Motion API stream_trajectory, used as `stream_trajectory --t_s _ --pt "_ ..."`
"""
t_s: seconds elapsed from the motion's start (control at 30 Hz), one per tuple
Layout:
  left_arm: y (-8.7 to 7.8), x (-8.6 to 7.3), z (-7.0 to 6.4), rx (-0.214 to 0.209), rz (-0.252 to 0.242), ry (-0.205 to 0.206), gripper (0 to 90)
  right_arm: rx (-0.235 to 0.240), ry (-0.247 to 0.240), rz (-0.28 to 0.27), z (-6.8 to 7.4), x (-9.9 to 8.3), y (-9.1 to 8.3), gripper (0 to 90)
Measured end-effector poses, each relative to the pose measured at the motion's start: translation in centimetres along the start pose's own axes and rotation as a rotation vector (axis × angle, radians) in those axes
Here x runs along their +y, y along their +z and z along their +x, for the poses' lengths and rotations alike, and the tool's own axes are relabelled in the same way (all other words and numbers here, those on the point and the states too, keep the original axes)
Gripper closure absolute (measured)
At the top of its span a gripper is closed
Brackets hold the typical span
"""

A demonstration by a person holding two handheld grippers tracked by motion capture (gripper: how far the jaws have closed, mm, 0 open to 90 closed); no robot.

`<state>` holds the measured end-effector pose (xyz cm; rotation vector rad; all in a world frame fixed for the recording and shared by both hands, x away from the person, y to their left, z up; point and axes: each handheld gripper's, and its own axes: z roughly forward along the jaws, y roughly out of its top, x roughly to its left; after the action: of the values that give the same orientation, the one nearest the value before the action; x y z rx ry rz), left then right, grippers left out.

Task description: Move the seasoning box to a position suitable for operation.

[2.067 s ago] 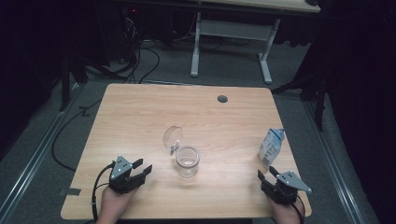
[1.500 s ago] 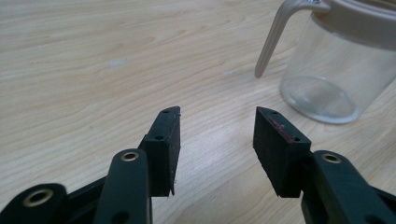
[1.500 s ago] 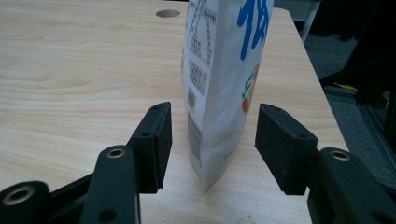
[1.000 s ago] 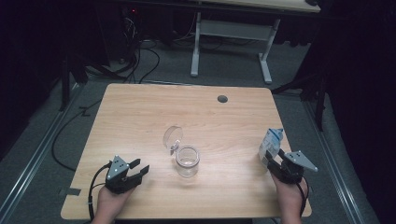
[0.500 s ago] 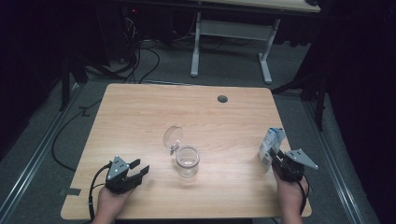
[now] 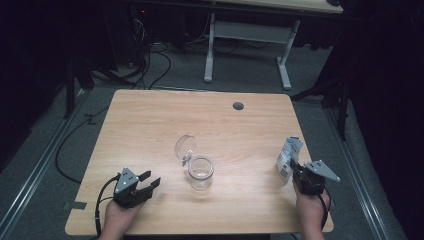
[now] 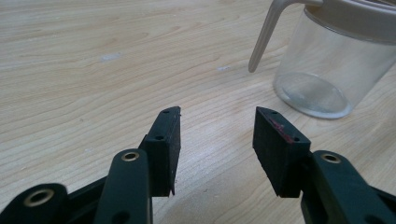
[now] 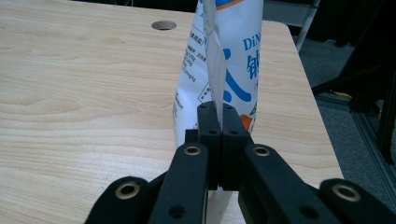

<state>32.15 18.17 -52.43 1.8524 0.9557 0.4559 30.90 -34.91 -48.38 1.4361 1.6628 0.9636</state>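
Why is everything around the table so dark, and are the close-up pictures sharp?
High view: light falls on the table, the room behind stays dim. Left gripper view: the jar looks slightly soft. Right gripper view: the pouch print is crisp, the floor behind is dim.

A dim lab or test workspace: a bare wooden desk [image 6: 150, 125] with a cable grommet hole [image 6: 238, 106] stands on grey carpet; loose cables [image 6: 150, 65] trail across the floor; a second white-legged desk [image 6: 247, 37] stands behind.

White-and-blue printed pouch [image 6: 289, 159] stands upright near the table's right edge; its side seam pinched flat.
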Motion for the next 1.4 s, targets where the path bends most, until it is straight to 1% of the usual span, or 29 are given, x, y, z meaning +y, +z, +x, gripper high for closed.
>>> stream_trajectory --t_s 0.23,0.37,0.43,0.5,0.53,0.6,0.77,0.8,0.83,0.87,0.93,0.97,1.03,1.2,1.27,1.4 --pt "0.0 0.0 -0.1 -0.005 -0.005 0.002 51.5 0.016 0.003 -0.001 0.1 0.1 -0.1 90.0" --pt "-0.1 0.0 -0.1 -0.006 -0.006 0.001 51.5 0.027 -0.015 0.005 0.4 0.5 -0.3 90.0" --pt "-0.1 0.0 -0.1 -0.005 -0.007 0.001 51.6 0.029 -0.015 0.003 0.5 0.6 -0.3 90.0" --pt "-0.1 0.0 -0.1 -0.005 -0.007 0.001 51.6 0.04 -0.025 -0.002 0.7 0.8 -0.6 90.0" --pt "0.0 0.0 -0.1 -0.006 -0.008 0.001 51.5 0.051 -0.036 -0.008 1.1 1.1 -0.8 90.0" --pt "-0.1 0.0 -0.1 -0.006 -0.006 0.001 51.6 0.055 -0.041 -0.007 1.2 1.2 -0.9 90.0" --pt "-0.1 0.0 -0.1 -0.006 -0.007 0.001 51.6 0.094 -0.064 -0.01 2.2 1.8 -1.4 90.0" --pt "-0.1 0.0 -0.1 -0.007 -0.005 0.001 51.6 0.118 -0.069 -0.004 2.6 2.0 -1.6 90.0" --pt "0.0 0.0 -0.1 -0.007 -0.005 0.001 51.6 0.118 -0.069 -0.004 2.6 2.0 -1.6 90.0" --pt "0.0 0.0 -0.1 -0.009 -0.004 0.002 51.6 0.128 -0.07 -0.002 2.8 2.0 -1.6 90.0" --pt "0.0 0.0 -0.2 -0.01 -0.004 0.003 51.5 0.156 -0.077 0.008 3.2 2.2 -1.7 90.0" --pt "0.0 0.0 -0.2 -0.011 -0.004 0.003 51.5 0.174 -0.083 0.019 3.7 2.3 -1.8 90.0" --pt "0.0 0.0 -0.2 -0.013 -0.007 0.002 51.5 0.181 -0.087 0.023 3.9 2.3 -1.8 90.0" --pt "0.0 0.0 -0.3 -0.026 -0.015 0.002 51.5 0.235 -0.1 0.059 5.3 2.5 -1.9 90.0" --pt "0.0 0.0 -0.3 -0.028 -0.016 0.003 51.5 0.242 -0.1 0.061 5.4 2.5 -1.9 90.0" --pt "0.1 0.0 -0.4 -0.035 -0.021 -0.001 51.5 0.26 -0.115 0.087 6.2 2.7 -2.1 90.0"
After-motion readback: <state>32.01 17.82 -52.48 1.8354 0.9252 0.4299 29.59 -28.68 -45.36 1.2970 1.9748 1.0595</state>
